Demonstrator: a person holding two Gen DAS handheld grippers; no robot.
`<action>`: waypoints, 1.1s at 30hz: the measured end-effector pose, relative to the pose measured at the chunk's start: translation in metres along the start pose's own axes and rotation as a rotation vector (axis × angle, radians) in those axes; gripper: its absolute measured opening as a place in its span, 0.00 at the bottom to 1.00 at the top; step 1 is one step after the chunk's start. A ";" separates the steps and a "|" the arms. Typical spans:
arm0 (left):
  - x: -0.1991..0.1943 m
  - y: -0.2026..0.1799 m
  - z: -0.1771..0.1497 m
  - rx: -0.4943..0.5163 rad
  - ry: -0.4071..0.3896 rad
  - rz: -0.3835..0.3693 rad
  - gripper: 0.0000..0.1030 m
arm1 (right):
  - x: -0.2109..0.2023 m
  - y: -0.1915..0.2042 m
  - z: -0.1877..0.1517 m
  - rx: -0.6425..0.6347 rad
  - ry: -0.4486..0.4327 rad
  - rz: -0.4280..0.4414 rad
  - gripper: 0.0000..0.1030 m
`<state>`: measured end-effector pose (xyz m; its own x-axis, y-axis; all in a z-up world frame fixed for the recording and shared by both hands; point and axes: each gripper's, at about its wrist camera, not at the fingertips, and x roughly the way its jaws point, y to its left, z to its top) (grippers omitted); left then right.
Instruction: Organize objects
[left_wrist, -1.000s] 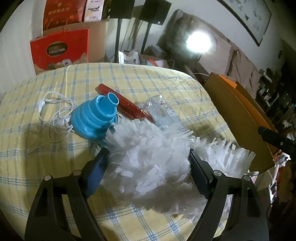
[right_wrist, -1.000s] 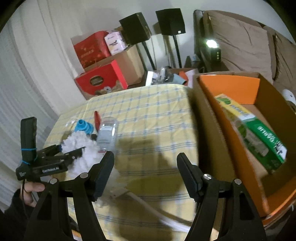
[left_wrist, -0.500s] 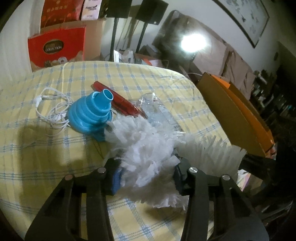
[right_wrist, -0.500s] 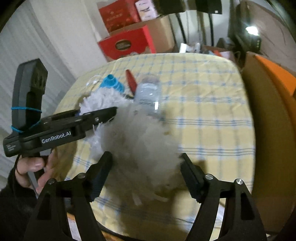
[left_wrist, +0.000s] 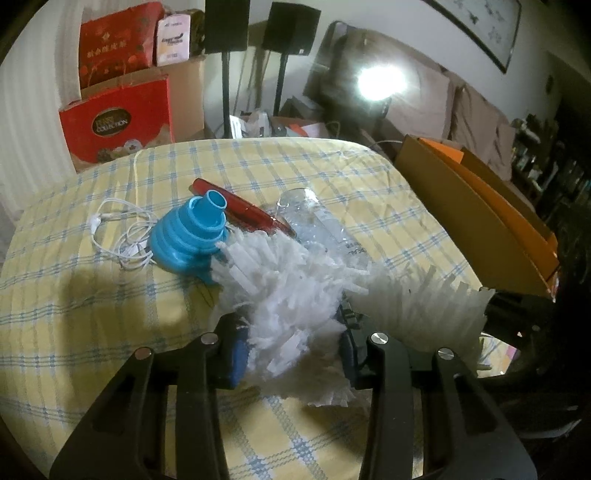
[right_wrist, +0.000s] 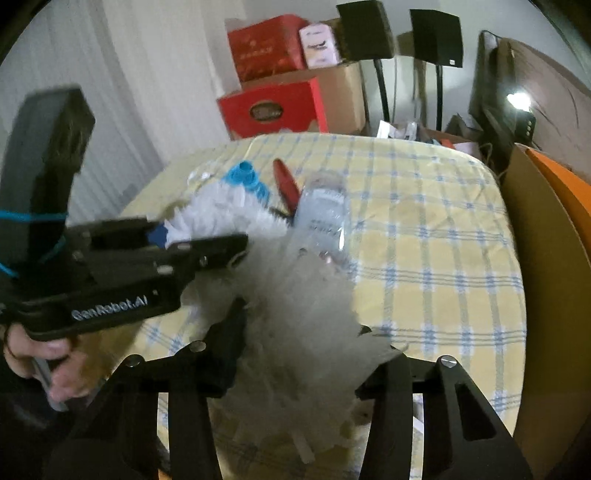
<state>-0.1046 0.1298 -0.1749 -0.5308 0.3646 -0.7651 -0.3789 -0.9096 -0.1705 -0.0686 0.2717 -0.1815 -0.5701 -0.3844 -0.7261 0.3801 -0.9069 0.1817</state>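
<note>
A fluffy white duster (left_wrist: 291, 291) lies on the yellow checked table. My left gripper (left_wrist: 291, 350) is shut on its near end. In the right wrist view the left gripper (right_wrist: 199, 243) holds the duster (right_wrist: 303, 306) from the left, and my right gripper (right_wrist: 299, 362) straddles its lower part, jaws narrowed around the fluff. A blue collapsible funnel (left_wrist: 192, 236), a red case (left_wrist: 240, 206), a clear plastic bottle (left_wrist: 317, 225) and white earphones (left_wrist: 118, 236) lie just beyond the duster.
An open cardboard box with orange flaps (left_wrist: 480, 214) stands at the table's right edge, also seen in the right wrist view (right_wrist: 546, 229). Red gift boxes (left_wrist: 118, 118), cardboard boxes and black speakers on stands are behind the table. A bright lamp (left_wrist: 380, 79) glares at back right.
My left gripper closed on the duster. My right gripper swung left from the box side to the duster and narrowed around it.
</note>
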 end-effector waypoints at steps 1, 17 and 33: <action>-0.001 0.000 0.000 0.001 -0.002 0.002 0.35 | 0.001 0.001 0.000 -0.005 -0.003 -0.002 0.43; 0.000 -0.008 -0.007 0.030 -0.007 0.061 0.27 | 0.003 0.002 -0.004 0.014 -0.028 0.018 0.21; 0.005 0.011 -0.013 -0.056 -0.080 0.080 0.77 | 0.003 -0.001 -0.006 0.043 -0.027 0.022 0.21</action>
<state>-0.1013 0.1194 -0.1887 -0.6177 0.3030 -0.7258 -0.2911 -0.9453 -0.1469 -0.0664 0.2724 -0.1873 -0.5813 -0.4086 -0.7037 0.3620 -0.9044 0.2261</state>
